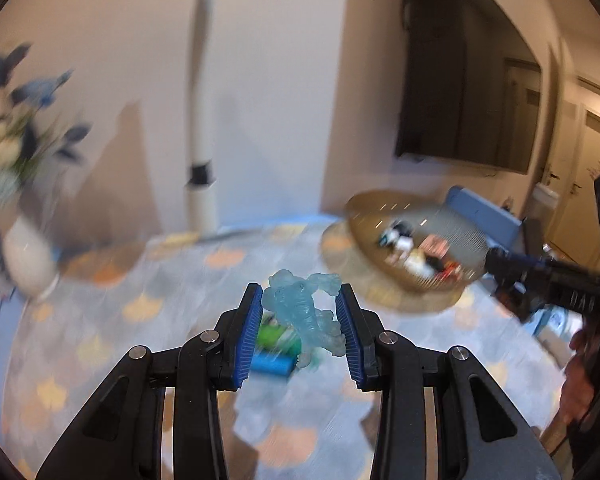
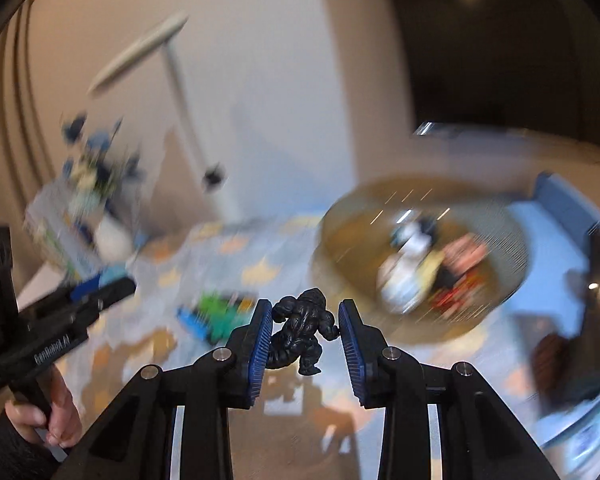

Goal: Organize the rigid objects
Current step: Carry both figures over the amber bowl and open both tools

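A pale wall backs a table [image 1: 112,304] covered in a blue-grey cloth with orange and yellow patches, much of it smeared by motion blur. The round woven basket [image 1: 384,276] on that cloth serves as the landmark.

In the left wrist view, far left of the basket stands a white vase [image 1: 28,264] of blue and white flowers. Between vase and basket rises the white post of a lamp [image 1: 202,128] with a flat disc head. Nearer than the basket and to its left, the left gripper [image 1: 300,320] has its blue ribbed pads pressed narrowly on a translucent pale-blue monster figure [image 1: 304,312], held above the cloth. Under the figure, green and blue toys [image 1: 276,350] lie on the cloth. A dark screen [image 1: 460,80] hangs on the wall above the basket. Right of the basket the right gripper [image 1: 512,280] shows from the side, blurred.

In the right wrist view, well left of the basket [image 2: 340,240], a hand [image 2: 56,412] grips the handle of the left gripper [image 2: 96,288], whose side carries white lettering that seems to read "GenRobot.AI", though blur makes it uncertain. The green and blue toys [image 2: 216,312] lie between it and the basket. Just in front of the basket, the right gripper [image 2: 302,334] has its jaws drawn close on a black monster figure [image 2: 304,328], pads against both its sides. Inside the basket sit several blurred toys [image 2: 416,264].
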Demonstrator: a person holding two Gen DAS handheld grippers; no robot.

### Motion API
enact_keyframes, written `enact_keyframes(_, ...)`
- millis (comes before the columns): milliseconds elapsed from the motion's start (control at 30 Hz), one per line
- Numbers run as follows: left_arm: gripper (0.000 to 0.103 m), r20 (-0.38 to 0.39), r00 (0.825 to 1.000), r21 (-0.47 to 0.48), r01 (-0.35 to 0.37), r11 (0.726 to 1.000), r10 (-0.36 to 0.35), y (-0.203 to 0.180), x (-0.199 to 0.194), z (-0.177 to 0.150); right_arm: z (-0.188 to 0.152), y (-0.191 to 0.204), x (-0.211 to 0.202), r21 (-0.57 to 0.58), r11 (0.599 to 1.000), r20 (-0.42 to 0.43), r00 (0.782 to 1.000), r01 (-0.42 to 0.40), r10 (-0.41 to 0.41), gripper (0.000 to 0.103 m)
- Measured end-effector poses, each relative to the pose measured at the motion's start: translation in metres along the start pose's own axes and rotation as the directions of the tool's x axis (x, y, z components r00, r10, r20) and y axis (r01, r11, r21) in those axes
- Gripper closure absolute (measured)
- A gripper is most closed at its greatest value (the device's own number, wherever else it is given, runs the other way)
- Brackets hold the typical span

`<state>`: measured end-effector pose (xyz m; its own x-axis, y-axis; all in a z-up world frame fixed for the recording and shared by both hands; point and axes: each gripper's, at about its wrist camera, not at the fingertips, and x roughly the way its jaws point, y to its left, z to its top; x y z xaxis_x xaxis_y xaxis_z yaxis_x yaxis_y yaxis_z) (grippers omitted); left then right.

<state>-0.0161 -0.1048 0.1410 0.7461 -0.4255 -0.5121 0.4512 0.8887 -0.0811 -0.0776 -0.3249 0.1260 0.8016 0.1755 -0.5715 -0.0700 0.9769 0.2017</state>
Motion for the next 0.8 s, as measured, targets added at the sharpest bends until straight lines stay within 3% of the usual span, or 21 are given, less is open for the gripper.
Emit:
enact_keyframes(133, 0.068, 0.011, 0.997, 0.000, 0.080, 0.997, -0.080, -0.025, 0.021, 0.039, 0.049, -0.033, -0.028, 0.053, 0.994, 0.069, 0.993, 0.094, -0.098, 0.070)
enact_keyframes(233, 0.068, -0.038, 0.990, 0.005, 0.136, 0.991, -0.135, -0.049, 0.055, 0.054, 0.076, -0.062, -0.033, 0.113, 0.982, 0.073, 0.984, 0.152, -0.161, 0.069)
enact_keyframes(367, 0.068, -0.163, 0.972, 0.010, 0.173, 0.985, -0.169, -0.084, 0.115, 0.040, 0.080, -0.092, -0.001, 0.179, 0.965, -0.042, 0.981, 0.192, -0.188, 0.069)
enact_keyframes(467, 0.068, -0.203, 0.960, 0.004, 0.200, 0.980, -0.195, -0.097, 0.140, 0.035, 0.069, -0.105, 0.031, 0.196, 0.957, -0.140, 0.972, 0.214, -0.189, 0.069)
enact_keyframes(600, 0.066, -0.219, 0.957, 0.033, 0.202, 0.979, -0.190, -0.111, 0.154, 0.037, 0.057, -0.114, 0.057, 0.216, 0.953, -0.211, 0.963, 0.212, -0.166, 0.069)
enact_keyframes(633, 0.060, -0.209, 0.961, 0.041, 0.194, 0.980, -0.181, -0.113, 0.154, 0.039, 0.058, -0.114, 0.061, 0.220, 0.954, -0.216, 0.964, 0.202, -0.155, 0.067)
enact_keyframes(700, 0.021, -0.189, 0.970, 0.054, 0.168, 0.984, -0.155, -0.112, 0.151, 0.045, 0.058, -0.118, 0.062, 0.215, 0.955, -0.218, 0.963, 0.206, -0.159, 0.059)
enact_keyframes(800, 0.019, -0.142, 0.976, 0.034, 0.169, 0.985, -0.163, -0.098, 0.129, 0.050, 0.061, -0.116, 0.056, 0.191, 0.952, -0.193, 0.960, 0.238, -0.201, 0.053)
